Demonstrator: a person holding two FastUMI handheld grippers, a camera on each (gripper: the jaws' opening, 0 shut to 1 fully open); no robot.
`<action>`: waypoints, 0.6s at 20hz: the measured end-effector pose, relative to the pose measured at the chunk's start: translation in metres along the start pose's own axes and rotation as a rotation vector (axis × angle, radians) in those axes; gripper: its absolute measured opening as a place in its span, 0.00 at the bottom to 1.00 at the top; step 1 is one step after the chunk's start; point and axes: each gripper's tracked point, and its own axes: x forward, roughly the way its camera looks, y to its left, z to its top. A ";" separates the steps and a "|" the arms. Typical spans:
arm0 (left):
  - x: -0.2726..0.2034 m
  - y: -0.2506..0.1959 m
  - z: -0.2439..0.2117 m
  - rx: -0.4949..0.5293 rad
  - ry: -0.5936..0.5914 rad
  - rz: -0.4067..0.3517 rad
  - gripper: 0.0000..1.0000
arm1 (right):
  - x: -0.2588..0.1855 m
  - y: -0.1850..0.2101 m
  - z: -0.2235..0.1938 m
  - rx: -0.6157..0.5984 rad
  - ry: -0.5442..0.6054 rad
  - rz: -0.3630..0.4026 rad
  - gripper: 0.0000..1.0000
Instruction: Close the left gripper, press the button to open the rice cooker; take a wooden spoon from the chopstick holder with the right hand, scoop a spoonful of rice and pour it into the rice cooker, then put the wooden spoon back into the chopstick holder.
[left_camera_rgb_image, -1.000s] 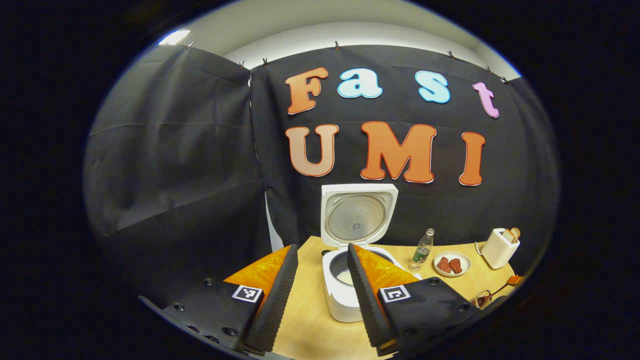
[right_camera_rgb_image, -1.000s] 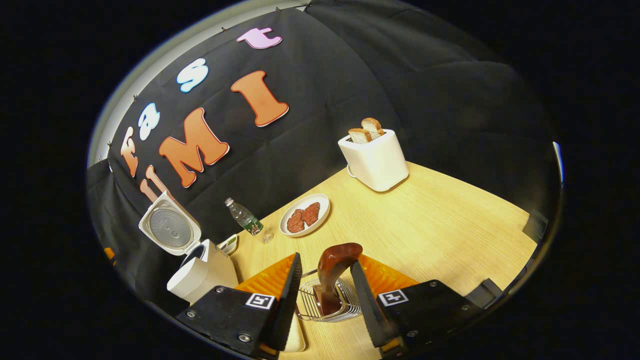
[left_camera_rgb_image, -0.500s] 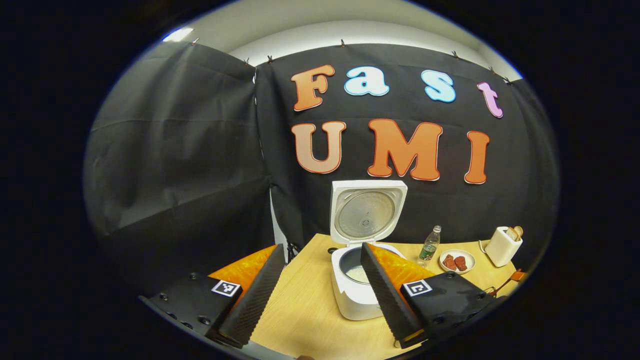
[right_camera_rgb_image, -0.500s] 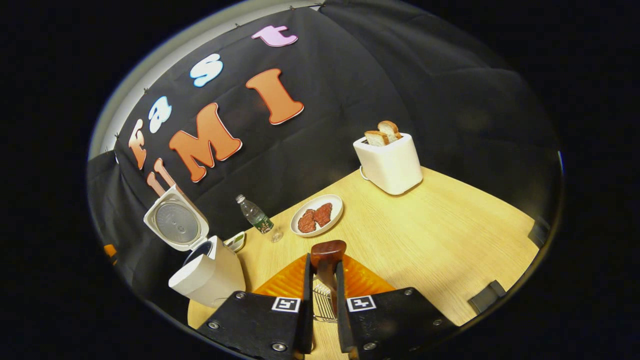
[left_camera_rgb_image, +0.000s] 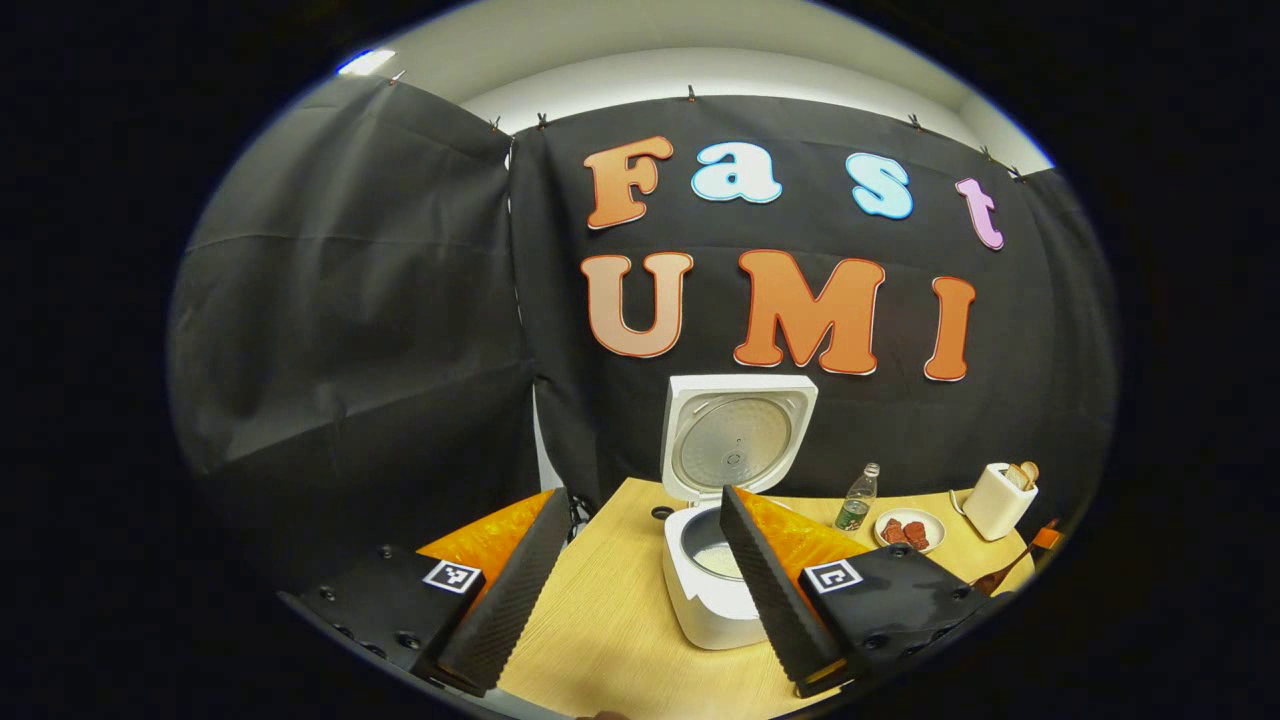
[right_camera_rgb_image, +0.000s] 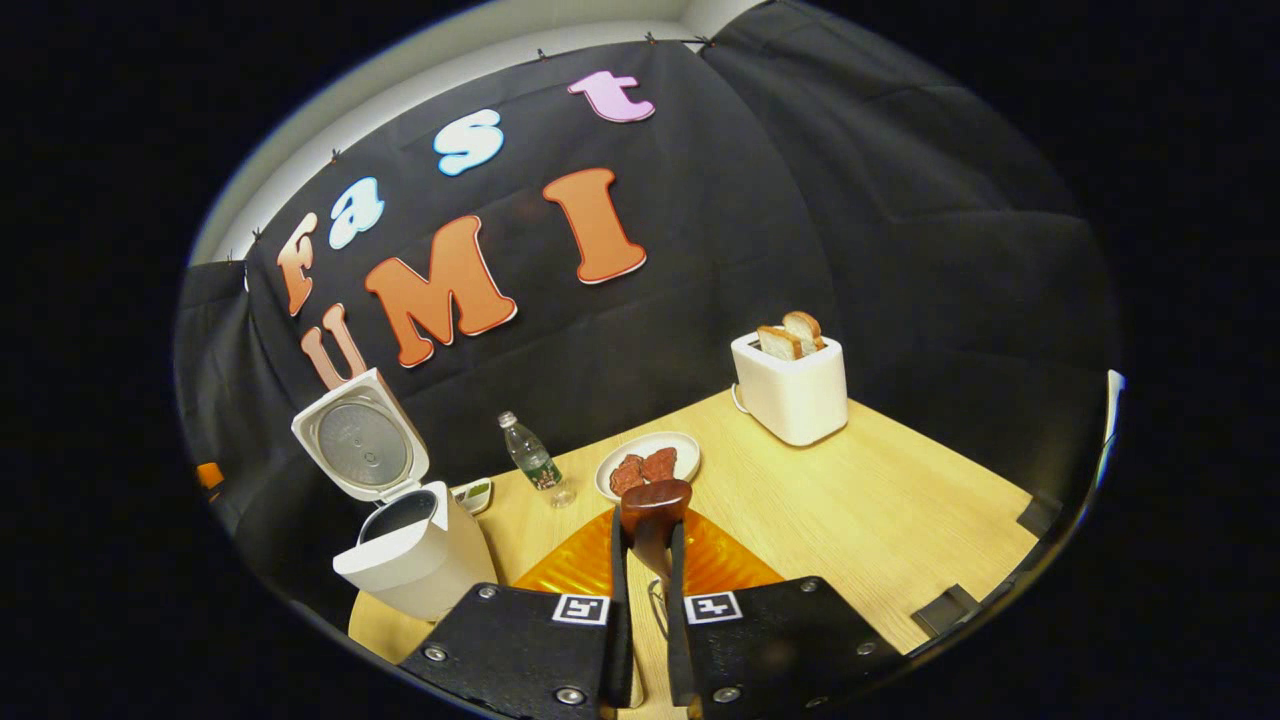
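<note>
The right gripper (right_camera_rgb_image: 641, 590) has its fingers clenched on the wooden spoon (right_camera_rgb_image: 655, 505), whose dark rounded end sticks up just past the fingertips. The spoon's long axis runs along the fingers, away from the camera and roughly upright; its lower end is hidden between the fingers. A little bent wire, probably the chopstick holder, shows low between the fingers, too little to say whether the spoon is clear of it.

Taking the rice cooker (right_camera_rgb_image: 415, 560) as the landmark: it stands on the table (right_camera_rgb_image: 900, 510) with its lid (right_camera_rgb_image: 362, 440) swung up and open, so the button step looks done. In the right gripper view the cooker lies to the left of the held spoon, near but apart from it. Beyond the cooker, toward the spoon's side, stand a small dish (right_camera_rgb_image: 473, 493), a water bottle (right_camera_rgb_image: 535, 465), a plate of reddish food (right_camera_rgb_image: 648, 465) and, farthest, a toaster with bread (right_camera_rgb_image: 790, 385).

In the left gripper view, the left gripper (left_camera_rgb_image: 635, 590) is released, its fingers spread wide and holding nothing, with the open cooker (left_camera_rgb_image: 715, 585) just ahead, partly behind one finger, and rice (left_camera_rgb_image: 720, 560) pale in the pot.

The right gripper alone holds the spoon, so scooping falls to it.
</note>
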 end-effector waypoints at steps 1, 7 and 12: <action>0.002 -0.001 -0.001 -0.003 0.002 -0.012 1.00 | -0.007 0.010 0.005 -0.010 -0.012 0.011 0.13; 0.010 0.006 -0.008 -0.005 0.027 -0.043 1.00 | -0.043 0.085 0.001 -0.067 -0.034 0.131 0.13; 0.012 0.013 -0.011 -0.010 0.035 -0.059 1.00 | -0.042 0.121 -0.036 -0.138 -0.002 0.182 0.13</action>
